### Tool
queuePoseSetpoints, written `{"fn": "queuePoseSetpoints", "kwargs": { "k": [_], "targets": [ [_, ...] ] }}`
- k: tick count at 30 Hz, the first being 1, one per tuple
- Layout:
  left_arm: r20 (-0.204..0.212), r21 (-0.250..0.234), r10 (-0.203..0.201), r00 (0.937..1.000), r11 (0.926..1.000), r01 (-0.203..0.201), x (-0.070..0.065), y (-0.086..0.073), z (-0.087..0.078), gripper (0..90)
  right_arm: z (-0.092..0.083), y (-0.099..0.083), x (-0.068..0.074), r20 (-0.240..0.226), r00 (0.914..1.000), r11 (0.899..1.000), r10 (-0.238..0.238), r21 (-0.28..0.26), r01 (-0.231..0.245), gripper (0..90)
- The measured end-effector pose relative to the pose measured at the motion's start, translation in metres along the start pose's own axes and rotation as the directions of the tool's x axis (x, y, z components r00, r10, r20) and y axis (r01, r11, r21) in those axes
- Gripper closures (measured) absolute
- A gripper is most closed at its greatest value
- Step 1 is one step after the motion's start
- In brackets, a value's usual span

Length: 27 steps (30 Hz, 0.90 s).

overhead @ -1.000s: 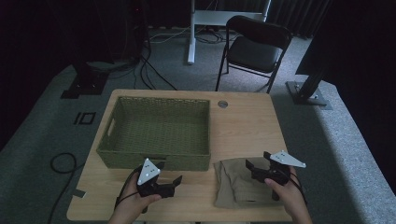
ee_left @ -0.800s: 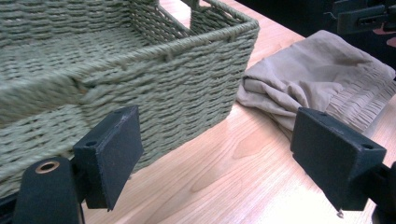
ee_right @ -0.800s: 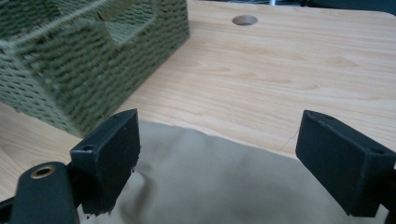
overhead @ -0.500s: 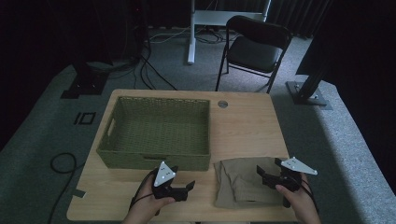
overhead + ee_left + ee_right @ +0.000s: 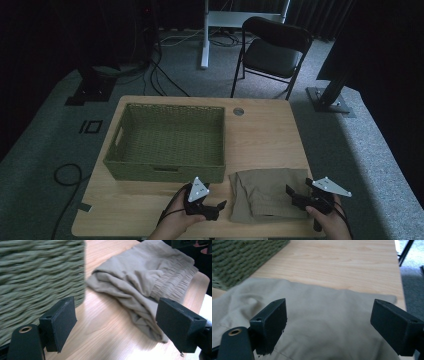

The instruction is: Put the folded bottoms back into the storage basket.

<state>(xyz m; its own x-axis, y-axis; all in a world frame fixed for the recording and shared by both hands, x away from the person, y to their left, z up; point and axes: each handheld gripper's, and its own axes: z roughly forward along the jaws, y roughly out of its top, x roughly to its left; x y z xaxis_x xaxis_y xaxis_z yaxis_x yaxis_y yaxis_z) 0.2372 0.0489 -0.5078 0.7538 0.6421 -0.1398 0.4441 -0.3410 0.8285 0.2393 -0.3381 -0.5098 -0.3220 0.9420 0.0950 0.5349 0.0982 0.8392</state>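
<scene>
The cloth (image 5: 267, 192) is soft, matt tan fabric, creased, with a gathered band. The basket (image 5: 167, 142) is rough green weave. The table (image 5: 262, 132) is smooth pale wood, faintly glossy.

The woven basket (image 5: 167, 142) takes up the left and middle of the counter (image 5: 265, 130), its near wall standing just beyond the left claw (image 5: 212, 207) and blocking any pass straight ahead there. The folded khaki shorts (image 5: 267, 192) lie just right of that claw, with a strip of bare wood between, as the left gripper view shows. The right claw (image 5: 295, 195) hangs over the shorts' right edge with its jaws wide apart. Beyond the shorts, the counter right of the basket lies bare up to a small round grommet (image 5: 238, 111).
</scene>
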Motion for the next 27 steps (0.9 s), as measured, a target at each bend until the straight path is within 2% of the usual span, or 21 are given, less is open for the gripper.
{"fn": "queuePoseSetpoints", "kwargs": {
  "k": [9, 10, 17, 19, 22, 27],
  "targets": [
    [0.069, 0.018, -0.015, 0.9975, 0.9997, 0.014, -0.017, 0.005, 0.025, 17.4, -0.006, -0.014, -0.018, 0.042, 0.9983, 0.999, 0.041, 0.018, -0.042, 13.2],
    [0.071, 0.017, -0.020, 0.9973, 0.9997, 0.019, -0.018, 0.007, 0.027, 17.4, -0.007, -0.017, -0.023, 0.054, 0.9975, 0.999, 0.046, 0.023, -0.047, 13.2],
    [0.089, 0.015, -0.052, 0.9947, 0.9986, 0.050, -0.025, 0.016, 0.047, 17.4, -0.005, -0.018, -0.031, 0.067, 0.9962, 0.998, 0.055, 0.035, -0.058, 13.2],
    [0.081, 0.027, -0.052, 0.9953, 0.9984, 0.050, -0.026, 0.016, 0.053, 17.3, -0.003, -0.017, -0.033, 0.065, 0.9963, 0.998, 0.055, 0.036, -0.058, 13.2],
    [0.067, 0.035, -0.076, 0.9949, 0.9966, 0.074, -0.026, 0.016, 0.064, 17.4, -0.001, -0.015, -0.034, 0.063, 0.9965, 0.998, 0.055, 0.039, -0.058, 13.2],
    [0.031, 0.051, -0.092, 0.9953, 0.9946, 0.090, -0.025, 0.016, 0.075, 17.3, 0.004, -0.013, -0.035, 0.061, 0.9965, 0.997, 0.056, 0.044, -0.059, 13.2]
  ]
}}
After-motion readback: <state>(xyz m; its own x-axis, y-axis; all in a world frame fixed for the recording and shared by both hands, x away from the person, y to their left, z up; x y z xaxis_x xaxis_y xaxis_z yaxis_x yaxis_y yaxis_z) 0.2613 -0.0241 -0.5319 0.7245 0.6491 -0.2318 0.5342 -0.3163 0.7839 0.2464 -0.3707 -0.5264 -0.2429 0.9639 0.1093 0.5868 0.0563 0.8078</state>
